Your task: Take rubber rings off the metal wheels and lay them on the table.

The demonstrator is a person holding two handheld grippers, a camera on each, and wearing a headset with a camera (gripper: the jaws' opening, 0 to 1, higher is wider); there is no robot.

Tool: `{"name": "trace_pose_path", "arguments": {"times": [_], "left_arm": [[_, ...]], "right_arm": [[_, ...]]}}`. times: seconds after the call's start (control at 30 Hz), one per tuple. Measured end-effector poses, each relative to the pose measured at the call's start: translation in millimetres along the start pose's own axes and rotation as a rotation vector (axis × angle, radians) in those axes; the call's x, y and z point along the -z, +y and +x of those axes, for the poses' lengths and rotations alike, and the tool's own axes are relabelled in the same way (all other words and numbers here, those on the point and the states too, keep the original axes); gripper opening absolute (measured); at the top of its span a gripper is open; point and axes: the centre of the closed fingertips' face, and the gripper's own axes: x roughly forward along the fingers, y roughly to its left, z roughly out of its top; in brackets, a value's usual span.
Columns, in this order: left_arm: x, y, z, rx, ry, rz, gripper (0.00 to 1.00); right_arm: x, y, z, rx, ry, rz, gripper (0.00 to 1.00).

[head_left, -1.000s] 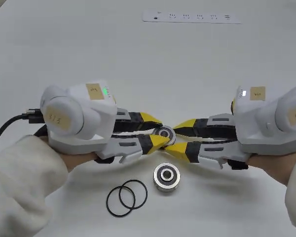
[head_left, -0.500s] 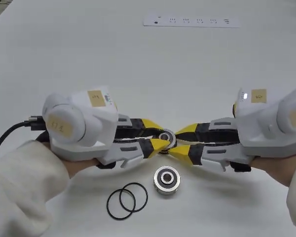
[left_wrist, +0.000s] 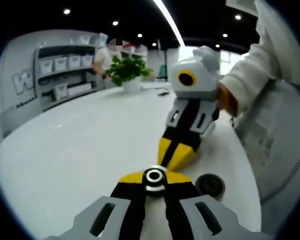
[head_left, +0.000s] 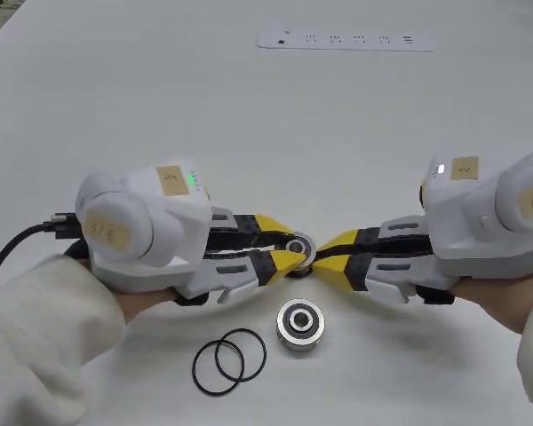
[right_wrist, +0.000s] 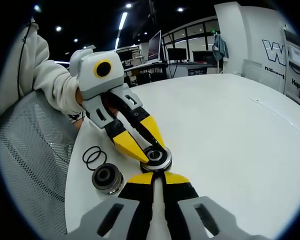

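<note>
My left gripper [head_left: 293, 251] is shut on a small metal wheel [head_left: 299, 248], holding it just above the white table; its rim carries a dark band [right_wrist: 162, 161]. My right gripper [head_left: 323, 255] comes in from the right with its jaws shut, tips against that wheel's edge [right_wrist: 157, 156]. Whether they pinch the band is hidden. A second metal wheel [head_left: 300, 321] lies flat on the table below them. Two black rubber rings [head_left: 229, 357] lie overlapping to its left. In the left gripper view the held wheel [left_wrist: 154, 175] sits between my yellow tips.
A white power strip [head_left: 345, 37] lies at the table's far edge. A black cable [head_left: 18, 235] trails left from the left gripper. White sleeves cover both lower corners. A plant [left_wrist: 127, 72] and shelves [left_wrist: 60, 70] stand beyond the table.
The right gripper's jaws, open around the held wheel a second ago, have shut and drawn slightly right. The left gripper still holds the wheel in about the same place.
</note>
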Motion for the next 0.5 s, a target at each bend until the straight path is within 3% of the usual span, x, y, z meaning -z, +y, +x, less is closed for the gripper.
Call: {"name": "trace_pose_path", "arguments": {"times": [0.5], "left_arm": [[0.5, -1.3, -0.1, 0.002, 0.004, 0.014, 0.14]], "right_arm": [[1.2, -5.0, -5.0, 0.035, 0.019, 0.076, 0.0]]}}
